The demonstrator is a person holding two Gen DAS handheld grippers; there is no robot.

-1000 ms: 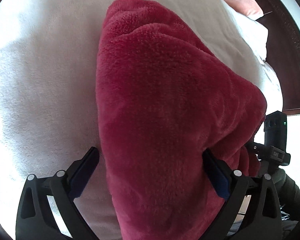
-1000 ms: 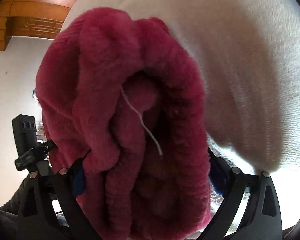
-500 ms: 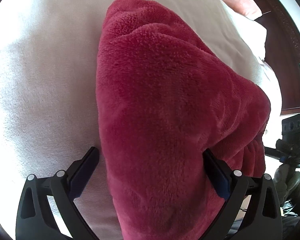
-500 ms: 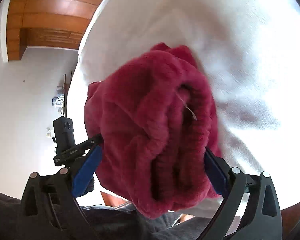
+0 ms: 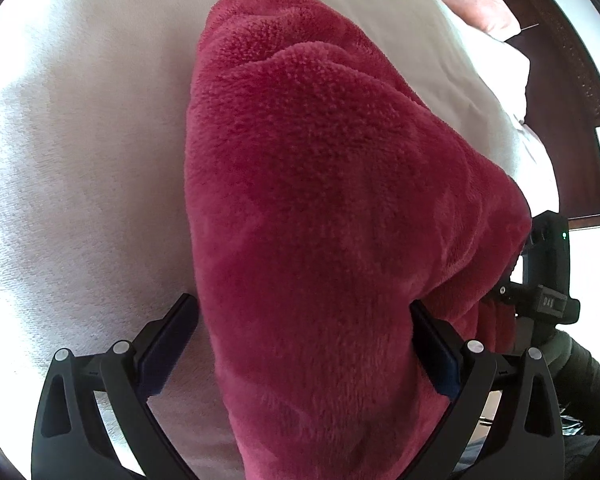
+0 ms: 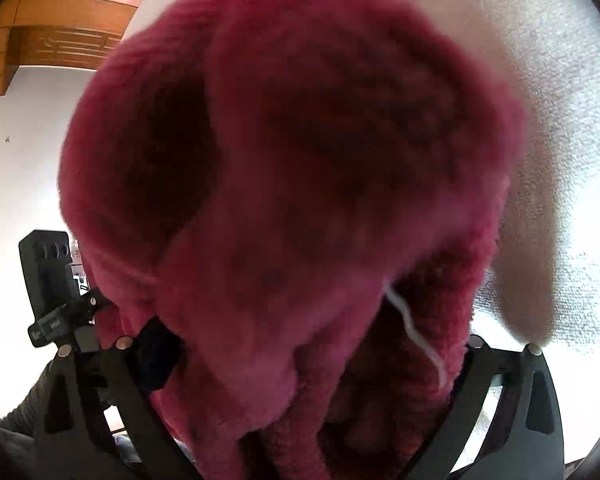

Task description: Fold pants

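Both grippers, left (image 5: 304,344) and right (image 6: 320,364), stand wide around bunched red pants (image 5: 332,208); grip unclear.

Each camera looks forward along its own fingers, pressed very close to the red fleece pants (image 5: 340,220) (blurred in the right view (image 6: 300,184)) over the white bed (image 5: 80,160). Both views share pants and bed, and each catches the other gripper at its edge.
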